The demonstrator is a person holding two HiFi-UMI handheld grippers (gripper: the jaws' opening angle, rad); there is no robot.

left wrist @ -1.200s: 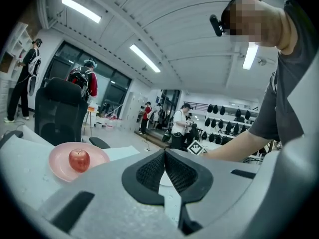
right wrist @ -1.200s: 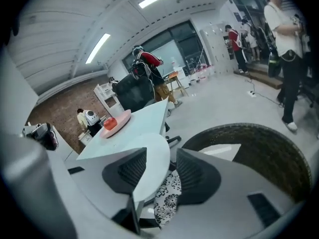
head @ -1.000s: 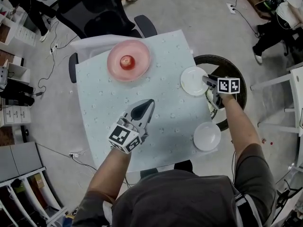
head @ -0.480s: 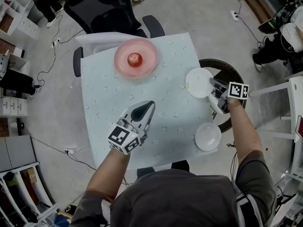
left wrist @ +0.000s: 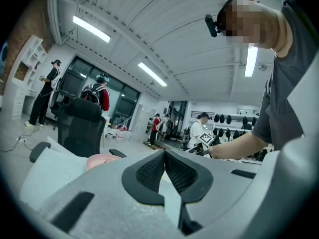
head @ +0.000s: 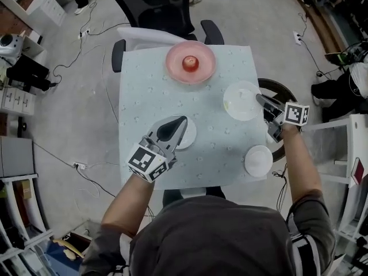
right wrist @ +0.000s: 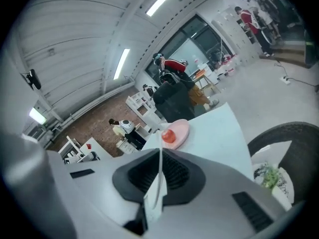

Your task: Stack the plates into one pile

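Nearest the person, by the near right corner of the tabletop [head: 149, 96], a loose white plate [head: 259, 160] lies flat with nothing on or under it, a likely base for the pile. A little farther in, left of the middle, the left tongs [head: 180, 125] are clenched on the rim of a second white plate [head: 187, 135]. Its thin edge shows pinched between the pads in the left gripper view, and a rim grip like this keeps the plate roughly level while it is carried. Whether it clears the surface cannot be told. Farther on, near the right edge, the right tongs [head: 259, 99] have just been closing and now grasp a third white plate [head: 238, 101] by its rim, a white sliver between the pads in the right gripper view. It looks larger and softer than the others, so it is probably held up off the top, ready to go over another plate. At the far edge sits a pink plate [head: 204, 68] carrying a red fruit [head: 190, 62], which may be why it is left alone. Beyond it stands an office chair [head: 152, 4]. The count on the tabletop is three white plates, one pink plate and one fruit, and no two plates are stacked yet.
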